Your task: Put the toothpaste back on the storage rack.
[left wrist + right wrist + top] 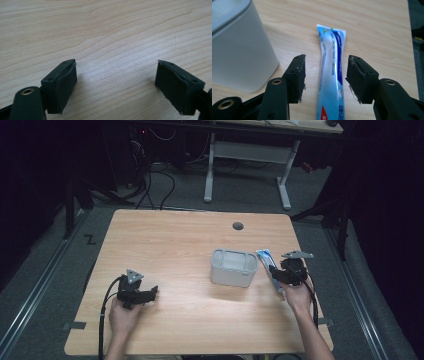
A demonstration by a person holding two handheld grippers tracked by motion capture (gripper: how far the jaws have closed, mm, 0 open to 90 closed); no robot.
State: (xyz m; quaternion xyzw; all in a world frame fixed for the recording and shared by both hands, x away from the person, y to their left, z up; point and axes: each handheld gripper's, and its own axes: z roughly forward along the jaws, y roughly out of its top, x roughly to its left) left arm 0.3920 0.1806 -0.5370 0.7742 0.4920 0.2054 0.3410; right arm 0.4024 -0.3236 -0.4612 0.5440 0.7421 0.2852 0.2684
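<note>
Four items on record, listed from largest to smallest.

1. Table: pale wood-grain top with a small round grey port near its far edge. It bears everything below.

2. Container: grey-white box with rounded corners, upright right of the table's middle. It stands just beside the tube, on the tube's left.

3. Grippers, two, hand-held.
   - Right gripper: jaws apart and straddling the tube, one pad on each side with a visible gap to each. Nothing is pinched yet.
   - Left gripper: jaws wide apart over bare wood at the near left of the table, holding nothing.

4. Toothpaste tube: white and blue, lying flat on the table near its right edge. Its crimped end points away from the person and its nozzle end lies toward the right hand.

Hazards, as judged:
- The tube is soft, so closing on its filled belly may squeeze paste toward the cap or let the tube slip out sideways.
- The pads sit close to the tabletop and may scrape the wood, or ride over the flat tube instead of catching it.
- The left pad stands near the container wall, so a sideways drift could knock the box.

Markings: a red patch with white characters at the tube's near end, and small print along the body, neither of it legible. No brand name can be read.
</note>
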